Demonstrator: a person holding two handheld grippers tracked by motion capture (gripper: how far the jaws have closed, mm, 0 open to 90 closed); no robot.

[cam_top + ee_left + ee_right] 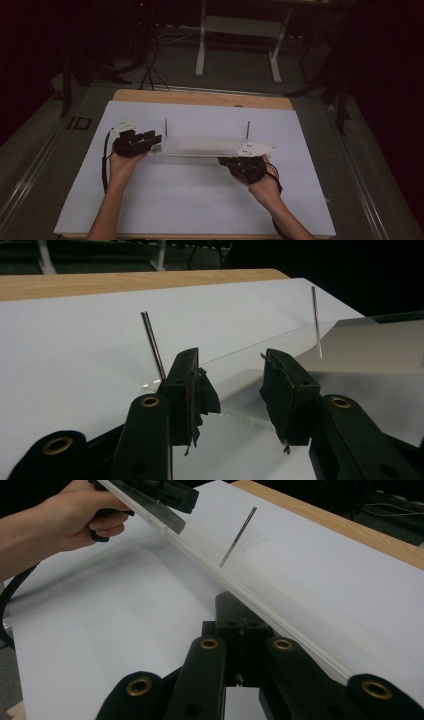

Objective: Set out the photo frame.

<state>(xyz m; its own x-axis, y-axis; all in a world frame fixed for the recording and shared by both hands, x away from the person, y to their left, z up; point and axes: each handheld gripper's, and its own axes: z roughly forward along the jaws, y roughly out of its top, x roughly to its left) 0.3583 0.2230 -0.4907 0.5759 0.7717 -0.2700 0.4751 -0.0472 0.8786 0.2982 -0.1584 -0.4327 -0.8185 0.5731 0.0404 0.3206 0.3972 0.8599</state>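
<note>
1. High view: a clear plate (200,146) with thin upright rods (165,131) at its far corners lies on the white sheet (150,200), long axis running left to right, between the two grippers.
2. The right gripper (231,161) sits at the plate's near right corner; in the right gripper view its jaws are pressed together on the plate's edge (280,615), which runs away along the view towards the other hand.
3. The left gripper (152,138) is at the plate's left end. In the left gripper view its jaws stand apart, the plate's corner (235,410) lying between the pads without either pad pressing on it, one rod (152,345) just to the left.
4. My guess: the left end still needs a grip, and the plate lies straight ahead of those parted jaws, so closing there should do it.
5. Wooden table edge (200,97) shows beyond the sheet.
</note>
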